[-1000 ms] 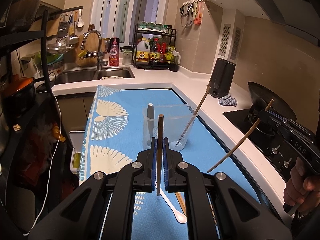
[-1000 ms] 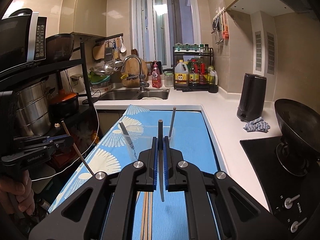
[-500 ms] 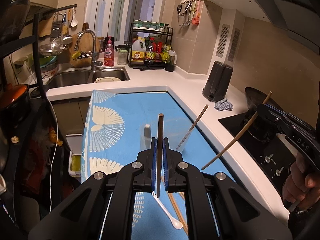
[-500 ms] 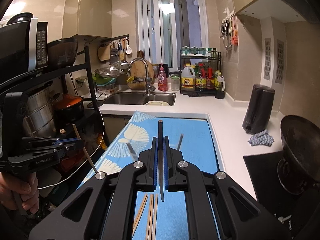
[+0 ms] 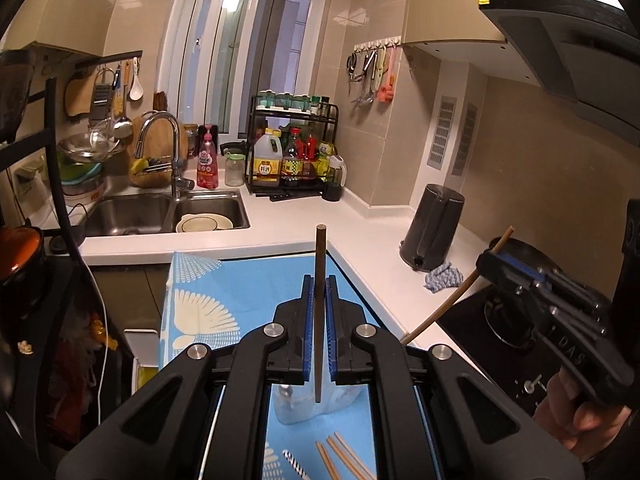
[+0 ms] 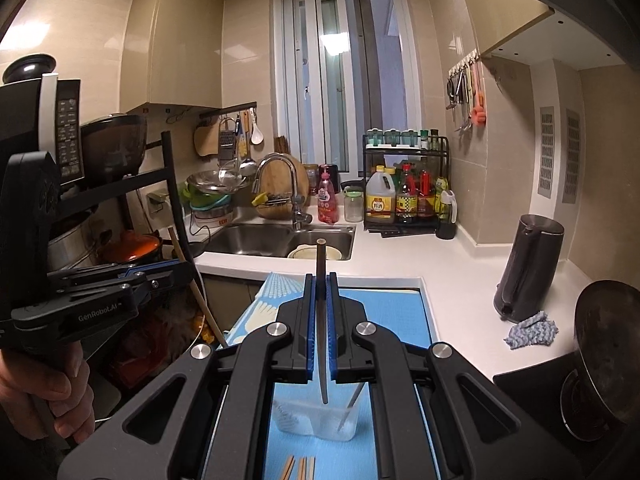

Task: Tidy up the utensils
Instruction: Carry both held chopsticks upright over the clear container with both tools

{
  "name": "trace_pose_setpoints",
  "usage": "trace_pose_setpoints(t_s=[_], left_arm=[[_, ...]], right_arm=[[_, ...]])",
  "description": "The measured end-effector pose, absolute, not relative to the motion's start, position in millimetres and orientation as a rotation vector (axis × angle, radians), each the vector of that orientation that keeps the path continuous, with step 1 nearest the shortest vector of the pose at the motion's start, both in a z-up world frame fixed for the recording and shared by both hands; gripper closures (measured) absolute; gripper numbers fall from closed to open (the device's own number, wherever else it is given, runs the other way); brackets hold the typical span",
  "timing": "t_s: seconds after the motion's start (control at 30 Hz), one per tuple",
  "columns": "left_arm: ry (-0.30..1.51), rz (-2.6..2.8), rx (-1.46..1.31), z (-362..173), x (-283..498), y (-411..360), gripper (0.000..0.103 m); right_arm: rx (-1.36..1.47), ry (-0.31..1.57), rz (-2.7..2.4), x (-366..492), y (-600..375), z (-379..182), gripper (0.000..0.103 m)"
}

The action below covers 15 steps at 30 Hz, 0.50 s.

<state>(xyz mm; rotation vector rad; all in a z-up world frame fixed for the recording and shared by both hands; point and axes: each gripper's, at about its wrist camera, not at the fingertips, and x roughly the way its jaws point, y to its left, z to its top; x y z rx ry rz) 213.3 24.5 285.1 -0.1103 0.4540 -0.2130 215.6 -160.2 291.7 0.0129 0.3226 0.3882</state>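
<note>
Left gripper [image 5: 319,312] and right gripper [image 6: 321,312] each tight around one chopstick [image 5: 319,264]

This is a small home kitchen. A white worktop [image 6: 452,276] runs round a corner, with a steel double sink [image 6: 280,240] and tap [image 6: 294,184] under a window [image 6: 344,80], a rack of sauce and oil bottles [image 6: 406,196], a dark kettle [image 6: 528,264] and a black hob [image 5: 516,332] below an extractor hood [image 5: 568,28]. Ladles and a grater [image 6: 226,144] hang on the tiled wall, and a shelf unit [image 6: 132,180] at the side carries a microwave [image 6: 60,128], a rice cooker [image 6: 114,144] and pots.
</note>
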Motion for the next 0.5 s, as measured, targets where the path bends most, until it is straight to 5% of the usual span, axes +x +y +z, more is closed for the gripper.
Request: trace_pose_setpoints(t_s=[0.5], left_arm=[[0.649,-0.214,-0.182,175.1,292.8,29.6,0.097]], right_arm=[[0.031,0.504,0.372,292.3,-150.4,196.4,0.098]])
